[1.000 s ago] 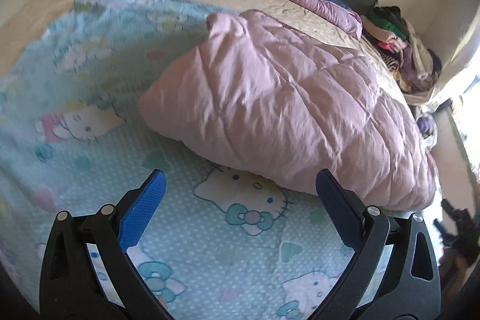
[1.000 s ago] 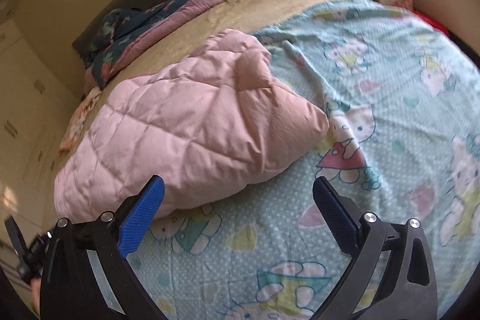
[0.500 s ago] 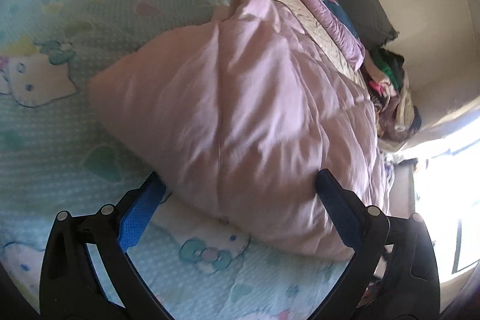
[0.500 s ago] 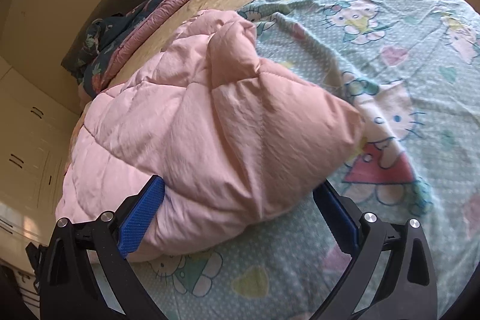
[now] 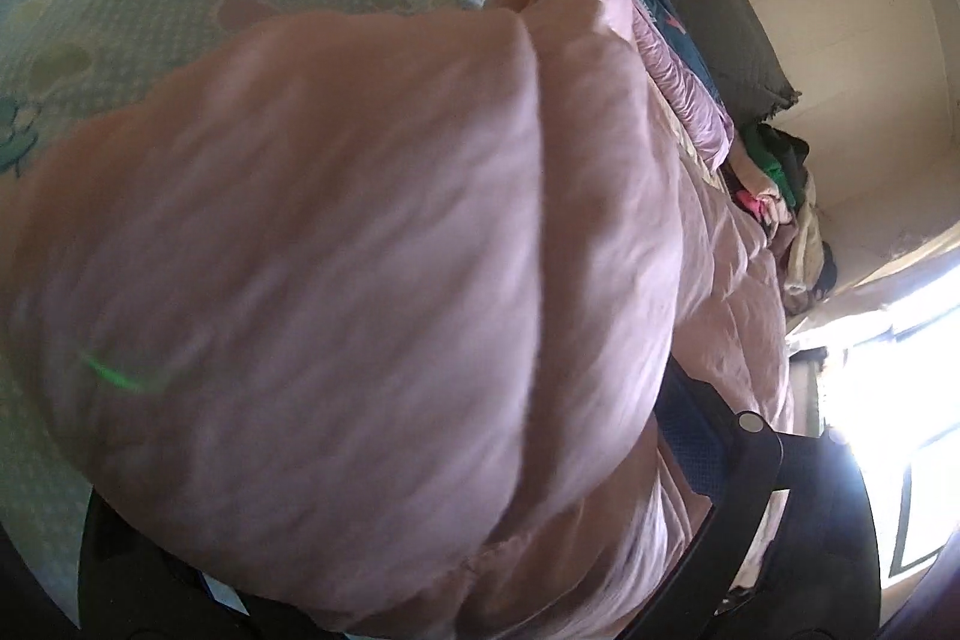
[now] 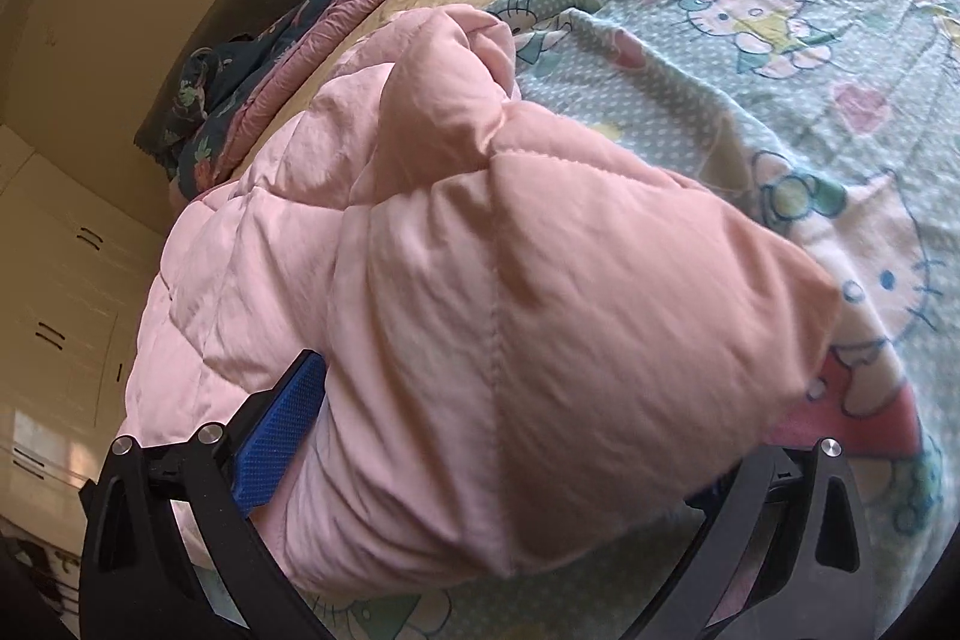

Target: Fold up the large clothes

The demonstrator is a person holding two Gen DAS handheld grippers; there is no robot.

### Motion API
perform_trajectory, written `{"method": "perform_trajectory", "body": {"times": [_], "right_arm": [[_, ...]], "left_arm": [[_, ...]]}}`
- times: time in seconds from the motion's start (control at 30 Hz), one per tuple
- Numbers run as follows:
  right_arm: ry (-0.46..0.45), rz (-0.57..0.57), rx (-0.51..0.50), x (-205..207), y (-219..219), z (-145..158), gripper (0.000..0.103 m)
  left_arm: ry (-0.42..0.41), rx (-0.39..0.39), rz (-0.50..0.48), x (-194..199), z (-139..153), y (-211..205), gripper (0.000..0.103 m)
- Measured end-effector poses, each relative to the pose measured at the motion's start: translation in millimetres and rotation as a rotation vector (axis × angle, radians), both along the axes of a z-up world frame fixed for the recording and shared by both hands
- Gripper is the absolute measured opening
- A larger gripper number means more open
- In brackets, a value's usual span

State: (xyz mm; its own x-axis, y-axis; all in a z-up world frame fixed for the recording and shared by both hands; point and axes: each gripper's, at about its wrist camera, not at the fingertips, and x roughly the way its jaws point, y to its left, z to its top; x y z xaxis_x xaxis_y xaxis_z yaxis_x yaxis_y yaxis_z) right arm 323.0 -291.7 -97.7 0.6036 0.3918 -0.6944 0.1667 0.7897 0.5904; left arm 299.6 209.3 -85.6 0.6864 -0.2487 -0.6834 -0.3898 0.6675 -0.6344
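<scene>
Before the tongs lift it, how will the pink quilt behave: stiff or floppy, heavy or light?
Probably floppy: the quilt already bulges and creases between the right tongs. It looks puffy, so likely light for its bulk. Its smooth fabric may slip, and whatever part is not held would likely sag onto the sheet.
</scene>
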Motion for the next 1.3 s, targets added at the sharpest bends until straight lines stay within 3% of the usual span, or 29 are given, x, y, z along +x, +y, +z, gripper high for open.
{"method": "perform_trajectory", "body": {"times": [0.1,0.17,0.2,0.27,0.33,0.47,0.77,1.0,1.3], "right_arm": [[-0.025,0.017,-0.016,1,3,2,0.095],[-0.05,0.041,-0.012,1,6,5,0.082],[-0.064,0.054,-0.021,0,8,7,0.079],[-0.098,0.082,-0.039,-1,13,14,0.062],[-0.139,0.113,-0.089,-3,20,24,0.052],[-0.194,0.161,-0.182,-6,30,43,0.039],[-0.315,0.233,-0.326,-20,52,95,0.032],[-0.427,0.29,-0.39,-59,60,143,0.031],[-0.441,0.31,-0.405,-110,54,161,0.03]], "left_arm": [[-0.009,0.026,-0.005,3,3,-2,0.093],[-0.023,0.063,-0.018,5,9,-7,0.084],[-0.029,0.084,-0.024,6,12,-9,0.077],[-0.044,0.151,-0.042,7,24,-18,0.065],[-0.059,0.215,-0.06,7,35,-24,0.05],[-0.076,0.312,-0.092,8,50,-36,0.039],[-0.119,0.411,-0.133,-3,86,-56,0.031],[-0.17,0.448,-0.179,-32,119,-61,0.03],[-0.187,0.465,-0.203,-76,135,-66,0.03]]}}
